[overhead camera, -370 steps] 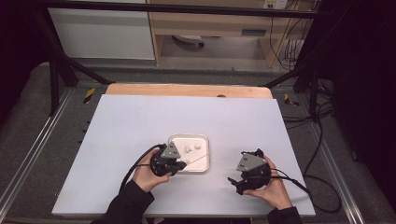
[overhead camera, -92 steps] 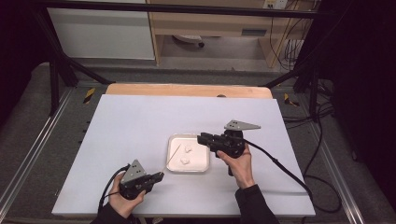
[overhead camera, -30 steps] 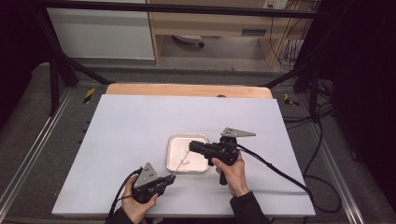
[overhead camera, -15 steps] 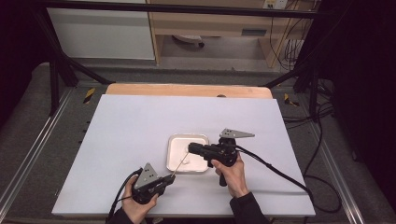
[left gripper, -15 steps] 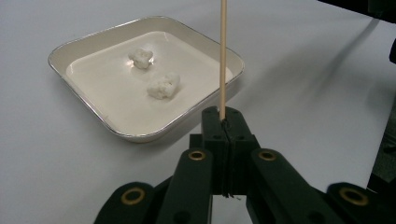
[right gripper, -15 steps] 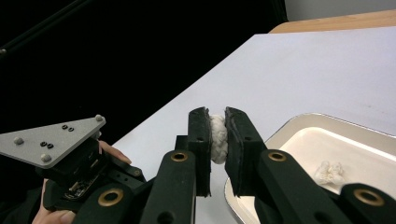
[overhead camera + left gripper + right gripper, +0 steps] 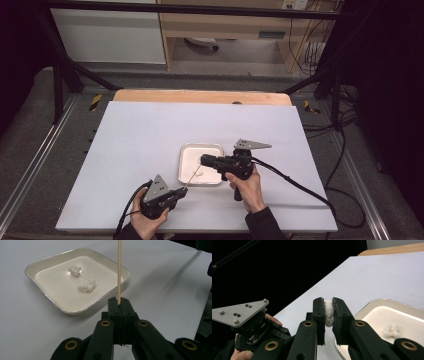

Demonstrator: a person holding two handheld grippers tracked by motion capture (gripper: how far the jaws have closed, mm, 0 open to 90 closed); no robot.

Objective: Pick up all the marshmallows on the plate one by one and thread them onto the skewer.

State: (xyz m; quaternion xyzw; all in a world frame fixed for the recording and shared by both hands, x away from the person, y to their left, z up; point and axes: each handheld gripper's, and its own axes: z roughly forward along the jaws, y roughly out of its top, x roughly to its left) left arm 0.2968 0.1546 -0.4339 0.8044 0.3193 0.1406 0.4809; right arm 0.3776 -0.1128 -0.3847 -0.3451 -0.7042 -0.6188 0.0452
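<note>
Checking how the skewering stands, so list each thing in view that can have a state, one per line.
Left gripper: shut on the thin wooden skewer, which points over the tray.
Right gripper: shut on a white lumpy food piece, held above the tray's edge.
Shallow white square tray: flat on the table, holding loose pieces.
Two white food pieces: lying loose in the tray, apart.
Skewer: bare along the part in view.

1 tray (image 7: 201,149), 3 white food pcs (image 7: 86,286), 1 wooden skewer (image 7: 119,270), 2 hand-held grippers (image 7: 206,160)
</note>
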